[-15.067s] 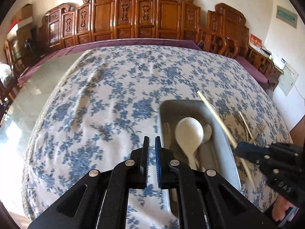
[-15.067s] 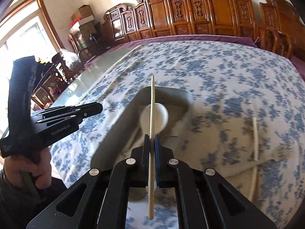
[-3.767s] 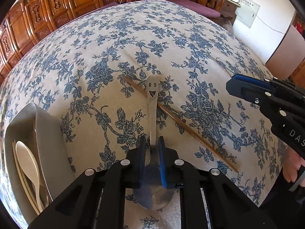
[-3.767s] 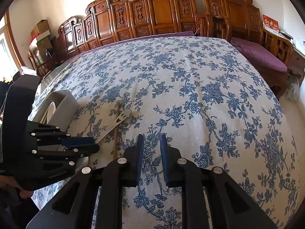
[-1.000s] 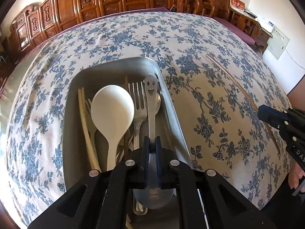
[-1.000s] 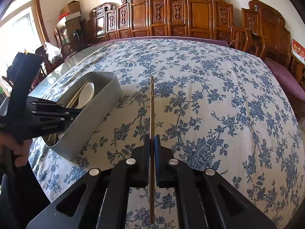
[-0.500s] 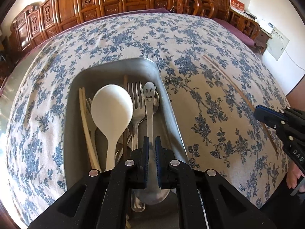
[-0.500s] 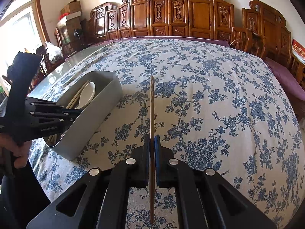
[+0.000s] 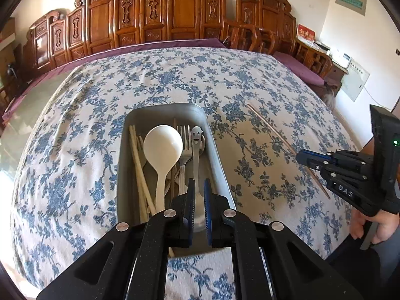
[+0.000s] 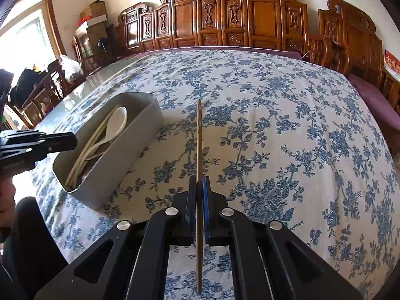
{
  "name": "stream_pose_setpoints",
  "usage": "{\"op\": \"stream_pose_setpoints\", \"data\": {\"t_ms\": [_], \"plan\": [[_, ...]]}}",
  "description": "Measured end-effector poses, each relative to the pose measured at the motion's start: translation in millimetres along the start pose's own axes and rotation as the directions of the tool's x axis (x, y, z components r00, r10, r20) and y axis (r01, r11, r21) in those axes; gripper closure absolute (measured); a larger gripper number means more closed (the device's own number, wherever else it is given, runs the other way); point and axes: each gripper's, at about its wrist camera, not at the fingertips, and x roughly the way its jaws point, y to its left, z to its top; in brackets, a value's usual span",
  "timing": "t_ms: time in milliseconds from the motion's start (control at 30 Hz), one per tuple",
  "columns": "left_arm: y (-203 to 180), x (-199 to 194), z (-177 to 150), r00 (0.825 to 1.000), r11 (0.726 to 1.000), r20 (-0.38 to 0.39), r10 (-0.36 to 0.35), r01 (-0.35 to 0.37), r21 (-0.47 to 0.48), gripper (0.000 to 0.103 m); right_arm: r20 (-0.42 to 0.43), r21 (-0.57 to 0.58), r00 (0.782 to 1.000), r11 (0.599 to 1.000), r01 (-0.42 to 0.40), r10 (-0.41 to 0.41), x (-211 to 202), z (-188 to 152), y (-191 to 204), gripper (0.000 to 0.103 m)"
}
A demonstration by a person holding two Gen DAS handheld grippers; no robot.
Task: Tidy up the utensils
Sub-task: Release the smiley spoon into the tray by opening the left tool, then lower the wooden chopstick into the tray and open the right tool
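Observation:
A grey utensil bin sits on the floral tablecloth; it also shows in the right wrist view. Inside lie a white ladle, a fork, pale chopsticks and a steel smiley-face spoon. My left gripper hovers over the bin's near end, jaws slightly apart; the smiley spoon rests in the bin between them. My right gripper is shut on a brown chopstick, held level above the cloth to the right of the bin. It also shows in the left wrist view.
The round table carries a blue floral cloth. Carved wooden chairs ring the far side. A window and stacked boxes stand at the left.
My left gripper's jaws have parted and pulled back; the smiley spoon now lies in the bin. My right gripper still holds the chopstick, barely moved.

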Motion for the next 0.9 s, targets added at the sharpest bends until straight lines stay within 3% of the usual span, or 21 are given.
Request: {"op": "stream_pose_setpoints", "data": {"t_ms": [167, 267, 500, 733, 900], "plan": [[10, -13, -6, 1.000, 1.000, 0.017, 0.013, -0.012, -0.020, 0.096, 0.016, -0.008, 0.999, 1.000, -0.028, 0.028, -8, 5, 23, 0.097], [21, -20, -9, 0.999, 0.999, 0.027, 0.026, -0.025, -0.040, 0.086, 0.013, -0.009, 0.998, 0.998, -0.061, 0.061, -11, 10, 40, 0.097], [41, -37, -15, 0.997, 0.997, 0.053, 0.050, -0.046, -0.065, 0.084, 0.018, 0.023, 0.992, 0.992, -0.128, 0.127, -9, 29, 78, 0.097], [58, -51, -20, 0.996, 0.994, 0.076, 0.055, -0.048, -0.094, 0.083, -0.021, 0.058, 0.995, 0.993, -0.099, 0.100, 22, 46, 118, 0.097], [64, -57, -21, 0.995, 0.994, 0.086, 0.057, -0.049, -0.096, 0.083, -0.044, 0.124, 0.996, 0.990, -0.068, 0.074, 45, 51, 122, 0.097]]}}
